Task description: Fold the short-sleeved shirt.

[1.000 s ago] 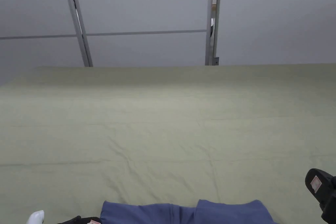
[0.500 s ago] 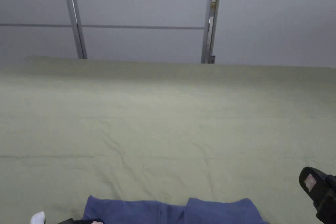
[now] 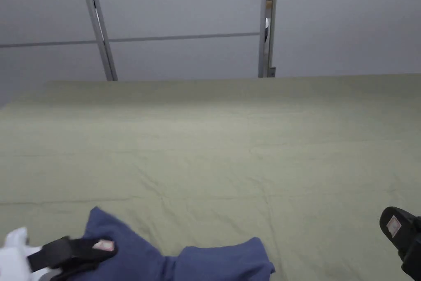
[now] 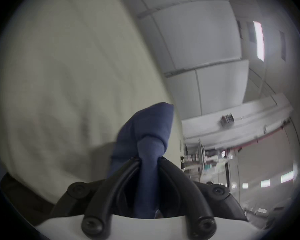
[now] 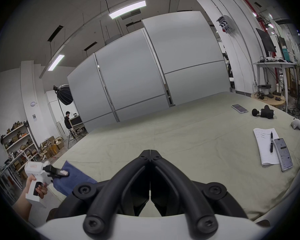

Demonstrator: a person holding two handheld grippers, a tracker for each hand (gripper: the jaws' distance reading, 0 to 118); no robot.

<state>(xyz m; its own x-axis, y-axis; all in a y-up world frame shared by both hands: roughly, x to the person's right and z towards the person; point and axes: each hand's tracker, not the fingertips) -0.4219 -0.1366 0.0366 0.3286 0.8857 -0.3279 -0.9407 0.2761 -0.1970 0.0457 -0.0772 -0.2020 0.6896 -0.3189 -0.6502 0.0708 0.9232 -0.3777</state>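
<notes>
The blue short-sleeved shirt [image 3: 213, 263] lies bunched at the near edge of the green-covered table [image 3: 213, 138]. My left gripper [image 3: 110, 251] is at the bottom left, shut on a raised part of the shirt. In the left gripper view the blue cloth [image 4: 145, 127] is pinched between the two black jaws [image 4: 148, 159] and stands up above them. From the right gripper view the left gripper [image 5: 63, 172] holds the shirt [image 5: 74, 178] up off the table. My right gripper [image 3: 394, 228] hovers at the right edge, away from the shirt, its jaws [image 5: 150, 155] shut on nothing.
Grey partition panels [image 3: 185, 18] stand behind the table. On the table's right side lie a notebook with a pen [image 5: 265, 145], a phone [image 5: 283, 153], a second phone [image 5: 239, 108], a black massage gun [image 5: 263, 112] and a small white object [image 5: 177, 126]. A person [image 5: 68, 120] stands far off at left.
The left gripper has risen into view, lifting the shirt's left part up and forward. The shirt, flat before, now bunches toward the left. The right gripper has hardly moved.
</notes>
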